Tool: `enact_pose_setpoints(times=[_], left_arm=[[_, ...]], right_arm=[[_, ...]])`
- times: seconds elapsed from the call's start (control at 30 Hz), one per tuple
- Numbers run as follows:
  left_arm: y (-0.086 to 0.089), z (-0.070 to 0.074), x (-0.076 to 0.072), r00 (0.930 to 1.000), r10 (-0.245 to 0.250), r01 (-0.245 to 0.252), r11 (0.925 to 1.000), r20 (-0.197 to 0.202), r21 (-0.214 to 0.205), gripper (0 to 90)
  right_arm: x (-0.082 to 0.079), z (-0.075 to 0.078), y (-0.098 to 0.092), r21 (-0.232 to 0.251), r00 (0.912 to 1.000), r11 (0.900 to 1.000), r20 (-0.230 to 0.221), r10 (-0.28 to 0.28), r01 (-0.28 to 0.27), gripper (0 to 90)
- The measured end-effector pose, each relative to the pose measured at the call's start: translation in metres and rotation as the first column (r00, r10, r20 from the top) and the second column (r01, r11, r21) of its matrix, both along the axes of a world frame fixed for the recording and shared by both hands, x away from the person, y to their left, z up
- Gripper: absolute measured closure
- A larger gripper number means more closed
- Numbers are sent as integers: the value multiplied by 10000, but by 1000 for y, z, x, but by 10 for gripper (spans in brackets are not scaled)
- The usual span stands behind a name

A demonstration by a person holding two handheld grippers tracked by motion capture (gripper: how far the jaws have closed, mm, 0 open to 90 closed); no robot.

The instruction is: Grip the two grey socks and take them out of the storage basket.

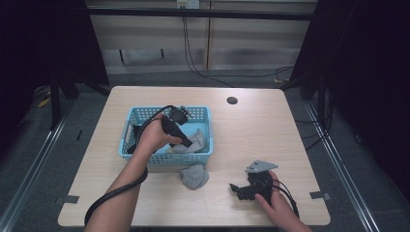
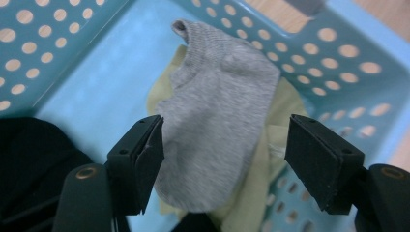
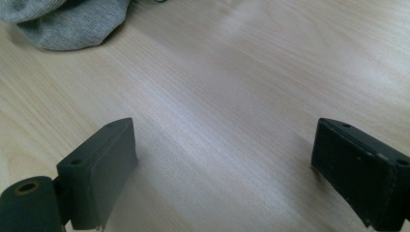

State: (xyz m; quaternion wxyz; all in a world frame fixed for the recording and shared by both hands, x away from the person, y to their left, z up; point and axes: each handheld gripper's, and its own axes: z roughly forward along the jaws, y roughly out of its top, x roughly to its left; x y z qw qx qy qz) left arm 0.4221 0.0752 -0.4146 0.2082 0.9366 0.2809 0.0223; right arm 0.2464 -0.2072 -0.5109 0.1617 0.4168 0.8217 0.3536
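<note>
A light blue perforated basket (image 1: 133, 116) stands left of the table's middle. Inside it a grey sock (image 2: 217, 125) lies on a pale yellow cloth (image 2: 251, 193), beside a black garment (image 2: 34, 154). My left gripper (image 2: 222, 159) hangs open over the basket, its jaws on either side of the grey sock (image 1: 196, 140) without closing on it. A second grey sock (image 1: 194, 175) lies crumpled on the table in front of the basket, and its edge (image 3: 67, 21) shows in the right gripper view. My right gripper (image 3: 222, 169) is open, low over bare wood at the front right (image 1: 237, 189).
The wooden table (image 1: 251, 130) has a dark round cable hole (image 1: 232, 100) at the back. Black curtains and metal stands flank the table. Cables hang down the back wall.
</note>
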Motion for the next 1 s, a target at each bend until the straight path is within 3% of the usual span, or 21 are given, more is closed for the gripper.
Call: enact_pose_setpoints(times=[0.27,0.53,1.0], left_arm=[[-6,-13,12,9998,156,-155,9999,79,-67,294],[-9,-26,21,9995,316,-316,9994,-4,143,298],[-13,-38,27,9997,168,-161,9991,-181,382,317]], right_arm=[[0,0,0,-3,10000,10000,-8,-11,11,83],[0,0,0,-2,10000,10000,5,2,-2,83],[0,0,0,-8,10000,10000,-2,-7,7,83]])
